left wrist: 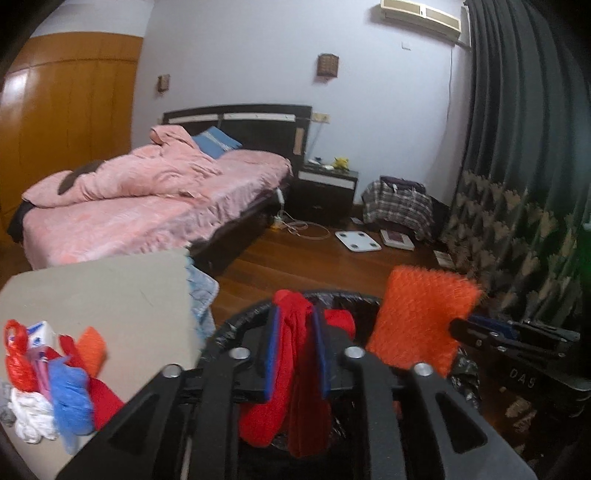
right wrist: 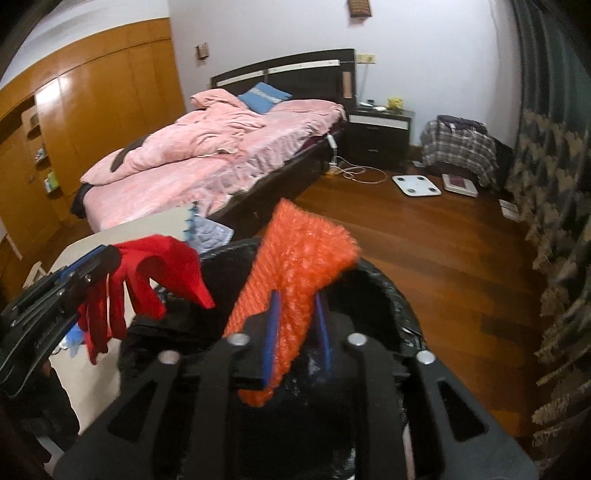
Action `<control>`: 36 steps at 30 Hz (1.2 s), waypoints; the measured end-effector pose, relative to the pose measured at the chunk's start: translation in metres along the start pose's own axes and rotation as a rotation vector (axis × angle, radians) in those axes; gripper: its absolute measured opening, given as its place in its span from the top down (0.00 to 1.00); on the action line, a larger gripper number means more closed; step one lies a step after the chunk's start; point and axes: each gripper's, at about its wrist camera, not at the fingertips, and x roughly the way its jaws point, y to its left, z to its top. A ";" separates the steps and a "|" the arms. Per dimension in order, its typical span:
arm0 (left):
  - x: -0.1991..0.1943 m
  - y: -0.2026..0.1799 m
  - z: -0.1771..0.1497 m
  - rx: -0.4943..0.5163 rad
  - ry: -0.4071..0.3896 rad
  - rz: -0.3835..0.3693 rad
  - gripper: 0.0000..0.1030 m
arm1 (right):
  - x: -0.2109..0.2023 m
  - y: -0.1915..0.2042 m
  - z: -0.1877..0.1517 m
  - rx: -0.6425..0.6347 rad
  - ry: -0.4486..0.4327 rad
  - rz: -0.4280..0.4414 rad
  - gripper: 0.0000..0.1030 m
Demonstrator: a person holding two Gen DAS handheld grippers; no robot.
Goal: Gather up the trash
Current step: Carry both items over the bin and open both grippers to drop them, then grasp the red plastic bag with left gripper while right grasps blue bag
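Bin [left wrist: 243, 321] as landmark, black-lined. Left gripper [left wrist: 295, 350] above its mouth, pinched shut on a red rag [left wrist: 291, 369]; right gripper [right wrist: 297, 339] above it too, clamped on an orange pad [right wrist: 295, 258]. Both held over it, probably for dropping. More trash [left wrist: 55, 380] left of the bin, on a table [left wrist: 122, 291].

Two grippers are in view, the left gripper [left wrist: 295, 339] and the right gripper [right wrist: 297, 332], along with one bin lined with a black bag [right wrist: 388, 295], one red glove [right wrist: 162, 273] and one orange bubble-wrap sheet [right wrist: 306, 251]. The room holds one bed [left wrist: 147, 206], one blue pillow [left wrist: 216, 142], one nightstand [left wrist: 327, 188], two floor scales, one white [left wrist: 357, 240] and one with a dark panel [left wrist: 397, 239], and one air conditioner [left wrist: 421, 16]. One heap of mixed scraps [left wrist: 51, 380] lies on the surface [left wrist: 122, 295]; its pieces overlap too much to count.
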 end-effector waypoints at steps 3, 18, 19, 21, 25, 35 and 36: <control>-0.002 0.007 -0.005 -0.003 0.001 0.019 0.61 | 0.003 -0.002 0.000 0.007 -0.004 -0.025 0.43; -0.069 0.114 -0.035 -0.073 -0.019 0.361 0.10 | -0.003 0.072 0.004 -0.077 -0.095 0.047 0.05; -0.075 0.121 -0.038 -0.080 -0.017 0.381 0.10 | -0.001 0.083 0.004 -0.092 -0.094 0.073 0.05; -0.086 0.138 -0.044 -0.096 -0.012 0.421 0.09 | 0.001 0.099 0.006 -0.111 -0.091 0.102 0.05; -0.107 0.168 -0.059 -0.115 -0.002 0.502 0.08 | 0.006 0.138 0.004 -0.156 -0.093 0.171 0.05; -0.134 0.226 -0.087 -0.174 0.009 0.632 0.08 | 0.026 0.218 -0.008 -0.239 -0.082 0.283 0.05; -0.136 0.232 -0.088 -0.180 0.009 0.640 0.08 | 0.028 0.226 -0.009 -0.247 -0.084 0.291 0.05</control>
